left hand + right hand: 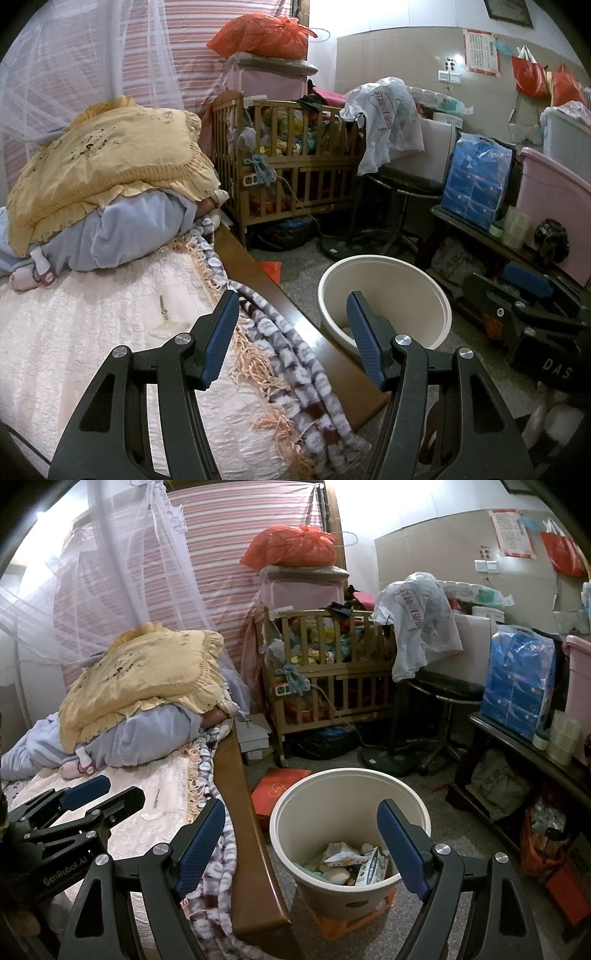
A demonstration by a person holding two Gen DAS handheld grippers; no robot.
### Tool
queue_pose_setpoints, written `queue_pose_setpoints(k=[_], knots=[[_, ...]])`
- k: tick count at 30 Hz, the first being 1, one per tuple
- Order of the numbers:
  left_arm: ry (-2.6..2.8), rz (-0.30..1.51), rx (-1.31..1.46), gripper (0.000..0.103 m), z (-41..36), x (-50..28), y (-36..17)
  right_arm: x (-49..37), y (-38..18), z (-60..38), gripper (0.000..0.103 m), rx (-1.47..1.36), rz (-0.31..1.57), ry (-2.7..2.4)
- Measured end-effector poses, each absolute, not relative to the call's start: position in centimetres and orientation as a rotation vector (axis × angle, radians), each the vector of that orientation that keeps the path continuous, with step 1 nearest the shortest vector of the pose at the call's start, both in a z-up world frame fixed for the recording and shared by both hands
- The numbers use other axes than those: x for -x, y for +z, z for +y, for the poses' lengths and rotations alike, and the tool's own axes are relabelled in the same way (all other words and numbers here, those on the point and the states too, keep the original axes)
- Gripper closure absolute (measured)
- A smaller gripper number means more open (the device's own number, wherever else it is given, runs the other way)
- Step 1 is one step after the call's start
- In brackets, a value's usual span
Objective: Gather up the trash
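In the left wrist view, the left gripper is seen at the bottom centre, its blue-padded jaws held apart with nothing between them. Below and behind it, the pale quilted bed cover fills the lower left, and a small clear suction hook with a metal screw is seen lying on it. A cream round plastic waste bin is seen on the grey floor right of centre, just beside the brown wooden bed rail. At the far right edge, part of the right gripper is visible.

In the right wrist view, the right gripper is seen at the bottom centre, jaws spread wide and empty. The same waste bin is framed between them, and crumpled paper wrappers and small cartons are seen inside it. The bin is seen resting on an orange plastic crate. The left gripper is seen at lower left, over the bed cover.
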State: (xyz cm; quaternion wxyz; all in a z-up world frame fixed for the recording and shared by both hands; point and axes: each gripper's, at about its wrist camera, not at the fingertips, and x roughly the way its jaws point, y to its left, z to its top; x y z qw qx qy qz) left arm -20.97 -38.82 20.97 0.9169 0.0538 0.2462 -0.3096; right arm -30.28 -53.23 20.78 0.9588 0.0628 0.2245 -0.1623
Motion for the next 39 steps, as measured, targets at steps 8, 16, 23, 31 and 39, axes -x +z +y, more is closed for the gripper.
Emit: queue_pose_setpoints(k=[8,16,23,31,39], knots=[[-0.637,0.507,-0.112,0.044,-38.65,20.96,20.71,30.35,20.53,-53.35,0.021,-0.128,0.457,-0.329],[-0.636,0.509,-0.112,0.044,-38.64,20.95,20.60,30.37,20.46,-53.36,0.020,-0.128,0.458,-0.329],[-0.634,0.509,-0.112,0.044,-38.65,21.05,20.53,30.31,20.64,-53.45,0.020,-0.129,0.458,-0.329],[-0.636,0.511,-0.113,0.044,-38.61,21.05,20.45,30.24,20.76,-53.51,0.020,-0.129,0.459,-0.329],[-0.638,0.518,-0.110,0.044,-38.62,21.00,20.29,30.53,20.23,-53.66,0.020,-0.128,0.465,-0.329]])
